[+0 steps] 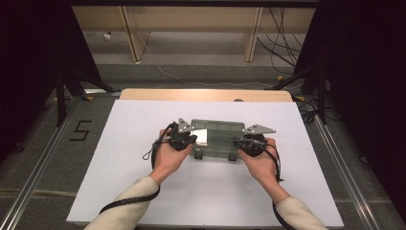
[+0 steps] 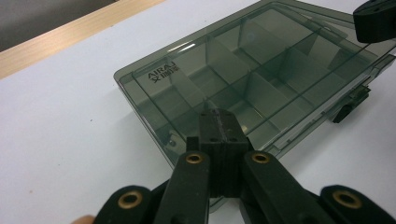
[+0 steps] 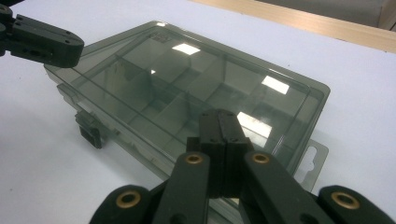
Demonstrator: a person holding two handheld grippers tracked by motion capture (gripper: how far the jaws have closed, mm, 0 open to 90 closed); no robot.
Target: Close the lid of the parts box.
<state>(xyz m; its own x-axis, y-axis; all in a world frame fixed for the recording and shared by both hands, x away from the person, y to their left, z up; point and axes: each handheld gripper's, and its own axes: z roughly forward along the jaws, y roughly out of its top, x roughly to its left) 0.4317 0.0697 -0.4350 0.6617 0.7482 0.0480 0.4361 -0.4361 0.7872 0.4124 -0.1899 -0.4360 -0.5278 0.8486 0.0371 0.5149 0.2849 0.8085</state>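
From my remote station, I look down on a white counter (image 1: 143,191) with a strip of bare wood along its far edge, set on a grey floor marked with a black figure 5 (image 1: 80,130) to the left. In the middle of the counter lies a smoke-tinted transparent organizer box (image 1: 218,136), lid down and flat, its long side running left to right; through the lid I see dividers splitting it into compartments, and raised lettering (image 2: 163,73) sits on the lid near its left end. Small dark latches (image 2: 351,105) hang on its near long side, and a clear hang tab (image 3: 314,161) sticks out from its right end. My left hand (image 1: 168,158) comes in at the box's left end and my right hand (image 1: 261,165) at its right end, each in a cream sleeve with a black cable trailing back. The left gripper (image 2: 218,122) has its jaws pressed together with nothing between them, the tips over the near left corner of the lid; whether they touch it I cannot tell. The right gripper (image 3: 219,122) likewise has its jaws fully closed and empty, the tips over the near right part of the lid.
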